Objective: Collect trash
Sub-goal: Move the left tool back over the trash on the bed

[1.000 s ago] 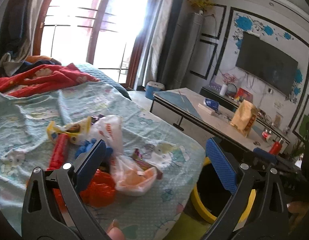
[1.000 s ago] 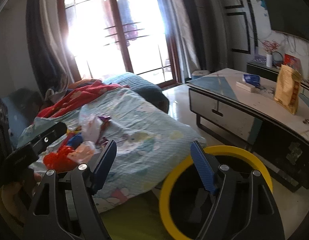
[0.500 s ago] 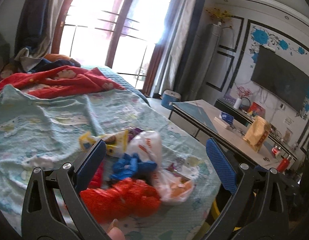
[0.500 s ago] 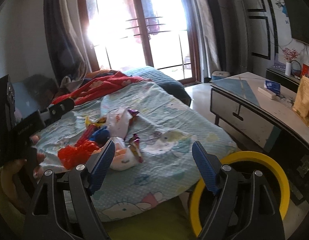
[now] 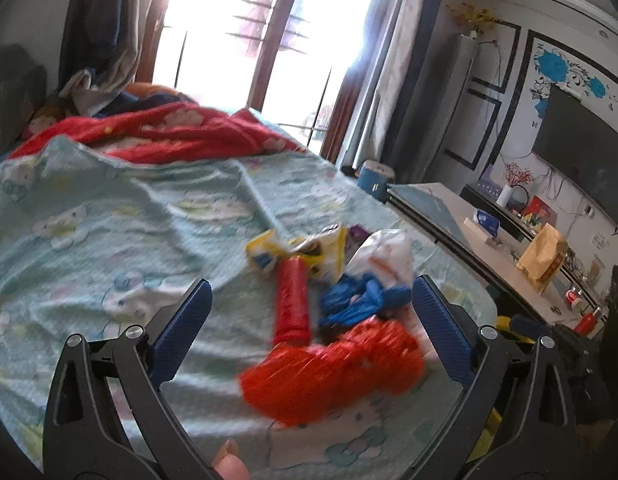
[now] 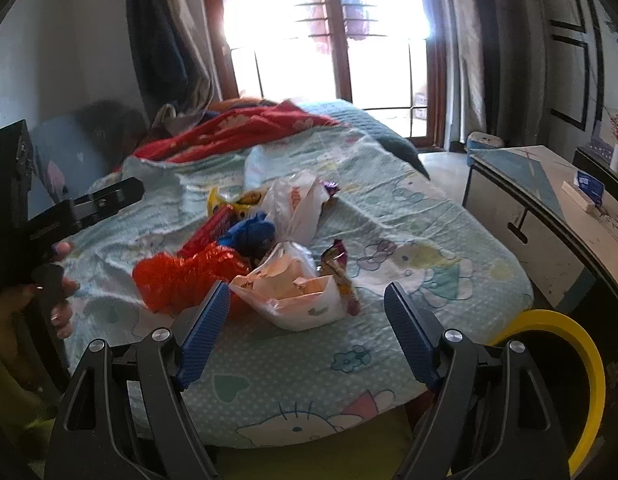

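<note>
A heap of trash is seen on a bed covered with a pale green cartoon-print quilt point(image 6: 409, 240), near its rounded foot end. In the heap: a crumpled red mesh bag point(image 6: 181, 276), a red cylindrical wrapper tube point(image 5: 292, 304), a bunched blue plastic piece point(image 6: 251, 234), a yellow printed snack packet point(image 5: 305, 250), a tall white plastic bag point(image 6: 295, 208), and an open white bag with orange scraps inside point(image 6: 297, 296), with a small purple-and-yellow candy wrapper point(image 6: 341, 276) touching it at 3 o'clock. The left gripper point(image 5: 309, 320) is held with jaws spread and empty; the red mesh bag lies between them in the left wrist view, not yet touched. The right gripper point(image 6: 307, 336) is likewise spread wide with nothing pinched, the open white bag sitting just ahead at 12 o'clock. A yellow-rimmed black bin point(image 6: 569, 380) is seen beside the bed at 4 o'clock in the right wrist view, presumably the destination. Risks judged from here: the open white bag may be tipped when pinched, so that scraps are spilled onto the quilt; thin film may be slipped from the jaws; loose quilt fabric may be caught together with the mesh bag; neighbouring wrappers may be dragged or scattered, since the pieces overlap. The left wrist view is blurred, so exact contact between items cannot be told.
</note>
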A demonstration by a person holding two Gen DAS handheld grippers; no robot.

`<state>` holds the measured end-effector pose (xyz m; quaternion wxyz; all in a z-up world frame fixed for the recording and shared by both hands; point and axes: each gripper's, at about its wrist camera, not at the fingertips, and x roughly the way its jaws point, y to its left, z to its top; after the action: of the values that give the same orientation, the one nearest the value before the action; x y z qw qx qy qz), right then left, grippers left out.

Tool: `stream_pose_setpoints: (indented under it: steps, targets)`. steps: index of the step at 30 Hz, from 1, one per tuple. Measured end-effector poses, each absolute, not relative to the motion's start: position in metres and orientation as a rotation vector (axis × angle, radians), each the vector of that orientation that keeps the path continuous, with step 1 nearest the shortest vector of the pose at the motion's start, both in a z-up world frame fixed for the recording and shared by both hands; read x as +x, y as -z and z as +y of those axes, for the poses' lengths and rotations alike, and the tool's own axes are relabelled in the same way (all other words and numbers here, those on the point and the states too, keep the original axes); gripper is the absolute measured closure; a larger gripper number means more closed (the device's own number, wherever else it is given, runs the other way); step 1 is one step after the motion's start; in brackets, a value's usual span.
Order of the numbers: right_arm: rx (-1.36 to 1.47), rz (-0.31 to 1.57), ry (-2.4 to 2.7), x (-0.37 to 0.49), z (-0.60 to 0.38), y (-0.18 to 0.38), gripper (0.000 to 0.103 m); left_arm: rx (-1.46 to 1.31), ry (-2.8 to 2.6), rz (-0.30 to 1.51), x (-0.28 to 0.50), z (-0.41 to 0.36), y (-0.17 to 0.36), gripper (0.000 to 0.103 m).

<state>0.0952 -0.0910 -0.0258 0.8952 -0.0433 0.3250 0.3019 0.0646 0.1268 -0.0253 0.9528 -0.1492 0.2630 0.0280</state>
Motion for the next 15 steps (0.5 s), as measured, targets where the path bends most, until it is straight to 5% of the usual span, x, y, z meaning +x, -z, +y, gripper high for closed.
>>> stream_pose_setpoints:
  steps: [5,15]
  targets:
    - [-0.141,0.683,-0.664,0.098,-0.072,0.031,0.028,-0.296,-0.032,0.592,0.056,0.131,0.042,0.015]
    - [-0.302,0.715,-0.719,0.098,-0.039,0.05,0.063,-0.313,0.028,0.708,0.058,0.12,0.071,0.028]
